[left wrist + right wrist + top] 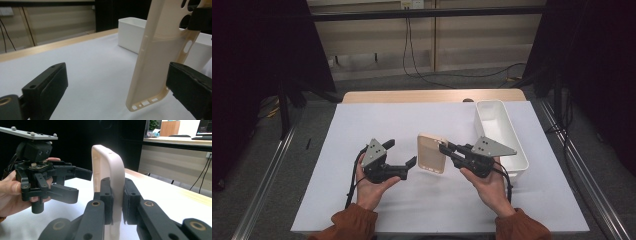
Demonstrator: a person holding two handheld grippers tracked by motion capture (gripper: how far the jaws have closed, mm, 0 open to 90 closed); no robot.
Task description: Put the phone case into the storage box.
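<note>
A beige phone case (432, 152) is held upright on its edge above the white sheet. My right gripper (444, 148) is shut on the case's right side, and in the right gripper view both pads (107, 195) press on the case wall (110, 167). My left gripper (403, 151) stands open just left of the case. In the left gripper view the case (160, 57) hangs ahead of the wide jaws, close to the right one, with no pad touching it. The left gripper (81, 183) also appears across from the right one, in a hand.
A long white bin (484, 127) stands on the sheet at the right, behind my right gripper; it is also behind the case (130, 32). A white sheet (387, 120) covers the wooden table (412, 96). Cables run over the floor beyond.
</note>
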